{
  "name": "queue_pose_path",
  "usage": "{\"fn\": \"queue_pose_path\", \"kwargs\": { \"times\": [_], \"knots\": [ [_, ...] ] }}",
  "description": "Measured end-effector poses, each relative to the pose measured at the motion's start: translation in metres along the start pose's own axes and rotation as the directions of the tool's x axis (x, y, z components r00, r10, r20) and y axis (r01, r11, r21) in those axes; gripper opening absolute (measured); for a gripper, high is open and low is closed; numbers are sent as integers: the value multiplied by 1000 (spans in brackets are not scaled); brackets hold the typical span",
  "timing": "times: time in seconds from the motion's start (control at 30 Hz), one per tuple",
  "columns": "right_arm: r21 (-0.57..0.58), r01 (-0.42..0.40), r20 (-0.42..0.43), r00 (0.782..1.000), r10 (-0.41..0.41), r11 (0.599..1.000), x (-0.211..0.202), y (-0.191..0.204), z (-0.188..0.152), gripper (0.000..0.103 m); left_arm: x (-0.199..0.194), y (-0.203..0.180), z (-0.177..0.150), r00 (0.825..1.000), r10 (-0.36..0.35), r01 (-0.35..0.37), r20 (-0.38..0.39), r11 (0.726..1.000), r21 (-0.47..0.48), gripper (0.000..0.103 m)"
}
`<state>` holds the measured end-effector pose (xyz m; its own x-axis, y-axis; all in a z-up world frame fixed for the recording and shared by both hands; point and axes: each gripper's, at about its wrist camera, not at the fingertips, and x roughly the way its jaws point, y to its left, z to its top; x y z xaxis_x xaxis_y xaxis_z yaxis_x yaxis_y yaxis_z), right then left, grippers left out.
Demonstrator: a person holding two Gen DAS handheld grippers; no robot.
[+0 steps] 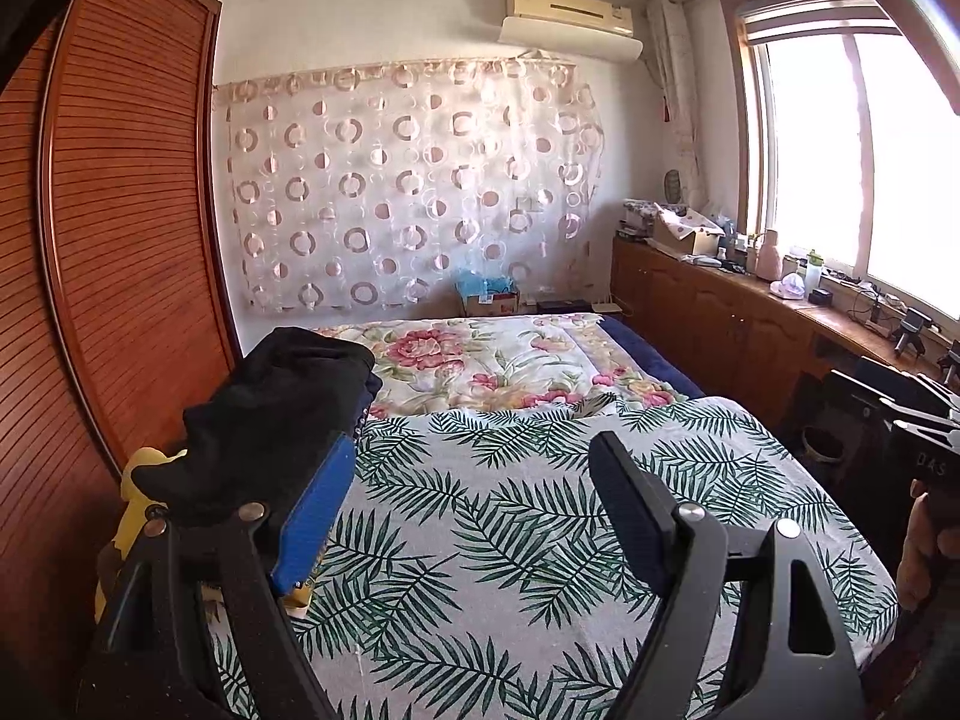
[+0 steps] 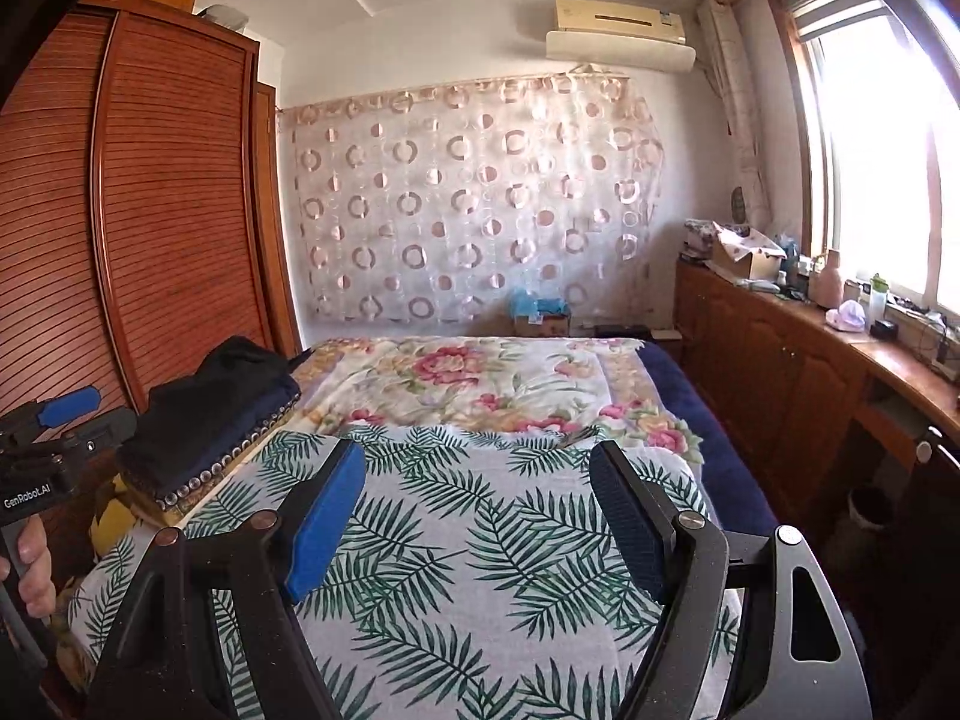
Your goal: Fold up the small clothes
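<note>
Both tools, left tool (image 1: 474,504) and right tool (image 2: 477,510), hover spread and empty above the palm-leaf-print bedsheet (image 2: 456,570); a stack of folded dark clothes (image 2: 210,420) rests at the bed's left edge beside the slatted wooden wardrobe (image 2: 150,180).

Clutter on the window counter (image 1: 780,282) too small to identify, yellow cloth (image 1: 141,480) mostly hidden under dark clothes (image 1: 264,414)

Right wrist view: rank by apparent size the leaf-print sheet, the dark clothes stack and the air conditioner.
1. Leaf-print sheet, largest, though nearest the camera.
2. Dark clothes stack.
3. Air conditioner, smallest, but farthest away.
</note>
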<state>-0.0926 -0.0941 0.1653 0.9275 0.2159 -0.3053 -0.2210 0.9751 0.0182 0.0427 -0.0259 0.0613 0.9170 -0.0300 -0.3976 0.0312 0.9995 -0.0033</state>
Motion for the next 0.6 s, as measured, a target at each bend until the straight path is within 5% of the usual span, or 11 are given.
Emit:
{"fn": "queue_pose_path", "kwargs": {
  "times": [0.6],
  "knots": [
    [6, -4, -1, 1000, 4, 1000, 5, -16, 3, 79, -1, -1, 0, 1000, 3, -3, 6, 1000, 2, 81]
  ]
}}
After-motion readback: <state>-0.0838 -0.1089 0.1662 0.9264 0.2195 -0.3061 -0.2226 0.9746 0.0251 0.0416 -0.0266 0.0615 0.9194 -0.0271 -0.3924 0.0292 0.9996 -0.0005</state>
